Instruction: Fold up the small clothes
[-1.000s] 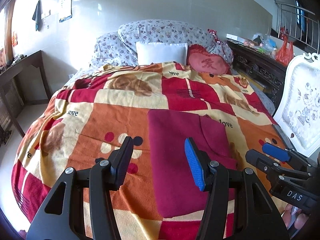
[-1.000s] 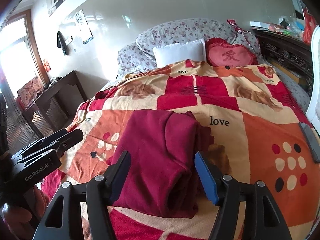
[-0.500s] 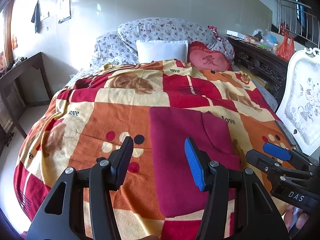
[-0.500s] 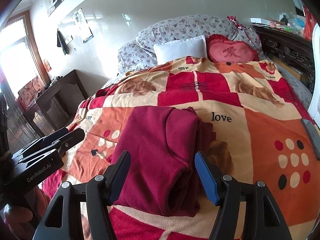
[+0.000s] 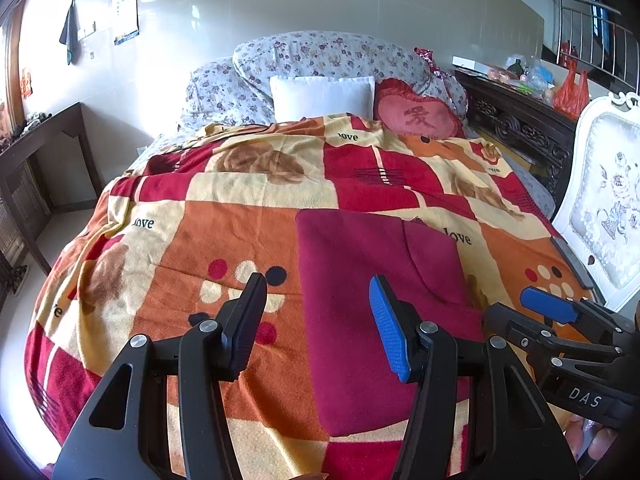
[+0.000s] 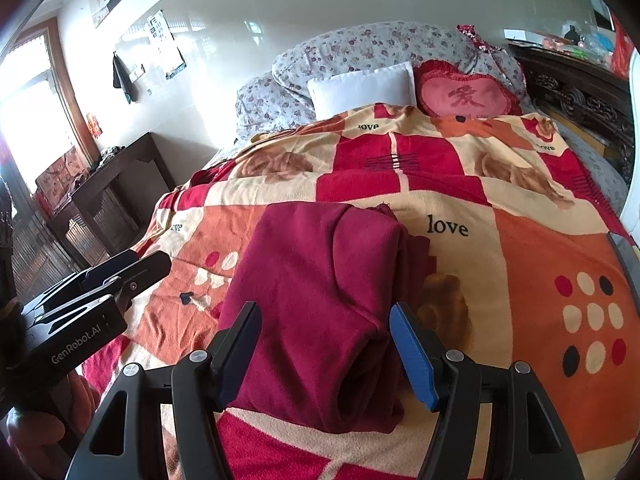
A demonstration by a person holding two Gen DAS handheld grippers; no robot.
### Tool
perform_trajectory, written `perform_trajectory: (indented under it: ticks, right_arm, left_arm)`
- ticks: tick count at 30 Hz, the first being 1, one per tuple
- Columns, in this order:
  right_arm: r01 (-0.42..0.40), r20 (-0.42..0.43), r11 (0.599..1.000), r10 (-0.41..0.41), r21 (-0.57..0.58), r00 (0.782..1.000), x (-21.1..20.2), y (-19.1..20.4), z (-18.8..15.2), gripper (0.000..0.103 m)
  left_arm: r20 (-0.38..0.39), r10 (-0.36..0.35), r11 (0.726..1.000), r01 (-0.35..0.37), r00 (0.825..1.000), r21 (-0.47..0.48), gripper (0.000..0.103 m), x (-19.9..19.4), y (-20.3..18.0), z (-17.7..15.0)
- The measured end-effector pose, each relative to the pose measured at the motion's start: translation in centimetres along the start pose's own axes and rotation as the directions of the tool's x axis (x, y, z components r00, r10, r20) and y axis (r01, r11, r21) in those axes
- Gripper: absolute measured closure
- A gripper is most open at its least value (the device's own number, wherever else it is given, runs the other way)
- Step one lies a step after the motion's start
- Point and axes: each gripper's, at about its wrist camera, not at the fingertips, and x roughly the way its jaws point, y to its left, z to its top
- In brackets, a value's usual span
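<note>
The maroon garment (image 6: 320, 304) lies folded on the patterned blanket (image 6: 540, 264) of the bed, at frame centre in both views. The left hand-held gripper (image 5: 318, 320) and the right hand-held gripper (image 6: 326, 344) hover above its near edge, jaws spread, pinching nothing. Risk: the thick right-hand fold appears loosely stacked; a grasp catching only the top layer would likely pull the fold apart. A deep closure could also pinch the blanket beneath.
</note>
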Motion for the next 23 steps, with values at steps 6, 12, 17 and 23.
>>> perform_trajectory:
  ticks: [6,12,17,23]
  right_arm:
    - [-0.002,-0.012,1.000,0.002,0.001,1.000,0.4,-0.1,0.0,0.039]
    - [-0.004,-0.022,1.000,0.004,0.001,1.000,0.7,-0.1,-0.1,0.039]
    - [-0.008,-0.035,1.000,0.008,0.009,0.999,1.3,-0.2,-0.2,0.039]
    - [-0.002,-0.044,1.000,0.003,0.023,0.999,1.8,-1.2,-0.2,0.039]
  left_arm:
    - [-0.007,-0.002,1.000,0.002,1.000,0.002,0.050,0.5,-0.2,-0.3]
    - [-0.017,-0.001,1.000,0.001,1.000,0.002,0.050,1.1,0.0,-0.4]
    - [-0.013,0.015,1.000,-0.015,1.000,0.003,0.050,1.5,0.3,-0.5]
    - [-0.034,0.013,1.000,-0.014,0.999,-0.028,0.050,2.6,1.7,-0.4]
